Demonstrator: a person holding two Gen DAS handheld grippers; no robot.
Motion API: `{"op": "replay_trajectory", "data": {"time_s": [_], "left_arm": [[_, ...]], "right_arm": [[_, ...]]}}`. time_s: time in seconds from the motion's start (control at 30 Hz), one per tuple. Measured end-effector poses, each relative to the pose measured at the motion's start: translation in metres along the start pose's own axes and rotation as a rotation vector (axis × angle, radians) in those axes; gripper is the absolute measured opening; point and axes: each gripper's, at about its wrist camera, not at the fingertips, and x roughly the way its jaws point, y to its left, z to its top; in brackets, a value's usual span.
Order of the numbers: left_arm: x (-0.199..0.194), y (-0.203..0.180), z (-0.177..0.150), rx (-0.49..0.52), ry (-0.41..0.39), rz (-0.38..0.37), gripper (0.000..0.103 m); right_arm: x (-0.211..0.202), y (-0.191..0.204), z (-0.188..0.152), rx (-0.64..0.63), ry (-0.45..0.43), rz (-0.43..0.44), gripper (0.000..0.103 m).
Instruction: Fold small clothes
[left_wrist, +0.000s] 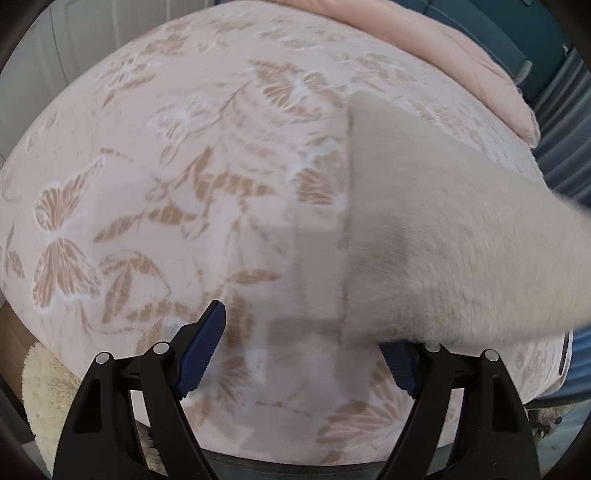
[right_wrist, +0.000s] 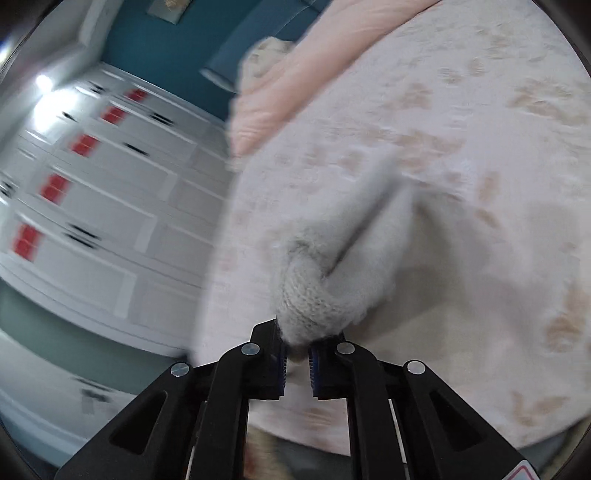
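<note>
— While the right gripper (right_wrist: 295, 354) is clamped on a bunched end of the cream knitted garment (right_wrist: 325, 288), where is the rest seen?

— It is draped over the floral bedspread (left_wrist: 147, 184); the left gripper (left_wrist: 299, 347) is spread wide, its right finger covered by the knit.

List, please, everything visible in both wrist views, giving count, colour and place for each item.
knit garment: one, cream-white, bunched, lifted above the blanket
blanket: one, pale pink with tan leaf and butterfly print, covering the bed
folded quilt: one, plain pink, far edge of the bed
fluffy fabric: one, cream, below the bed's near-left edge
drawer cabinet: one, white with red tags, beside the bed
left tongs: black, blue pads, open, garment draped over the right pad
right tongs: black, closed on the knit garment
</note>
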Motion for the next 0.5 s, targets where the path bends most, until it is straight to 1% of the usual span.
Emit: {"op": "replay_trajectory", "data": {"time_s": [0.03,0.07,0.1,0.13,0.2,0.23,0.3,0.33,0.37,0.43,0.5], "left_arm": [[0.003,0.000,-0.002,0.014,0.001,0.020,0.078],[0.005,-0.002,-0.005,0.024,0.002,0.027,0.080],[0.007,-0.002,-0.008,0.031,0.010,0.030,0.081],[0.009,-0.003,-0.012,0.039,0.016,0.035,0.082],[0.009,-0.003,-0.015,0.062,0.013,0.036,0.083],[0.007,-0.002,-0.015,0.067,0.015,0.026,0.082],[0.000,0.005,-0.017,0.062,0.030,-0.029,0.083],[-0.007,0.009,-0.017,0.063,0.036,-0.081,0.083],[-0.013,0.012,-0.019,0.063,0.036,-0.109,0.085],[-0.033,0.021,-0.017,0.042,0.020,-0.217,0.092],[-0.049,0.025,-0.008,-0.015,-0.010,-0.334,0.096]], "right_arm": [[0.017,-0.026,-0.015,0.039,0.057,-0.084,0.009],[0.027,-0.045,-0.027,0.071,0.088,-0.123,0.009],[0.033,-0.058,-0.037,0.092,0.102,-0.116,0.009],[0.034,-0.064,-0.043,0.105,0.098,-0.093,0.008],[0.031,-0.055,-0.039,0.085,0.088,-0.086,0.011],[0.028,-0.046,-0.033,0.045,0.091,-0.097,0.015],[0.017,-0.031,-0.022,-0.028,0.066,-0.143,0.022],[0.007,-0.025,-0.014,-0.067,0.031,-0.172,0.034],[-0.001,-0.021,-0.009,-0.092,-0.011,-0.209,0.053],[-0.010,-0.019,0.001,-0.135,-0.071,-0.258,0.070],[0.000,-0.025,0.017,-0.154,-0.047,-0.269,0.072]]}}
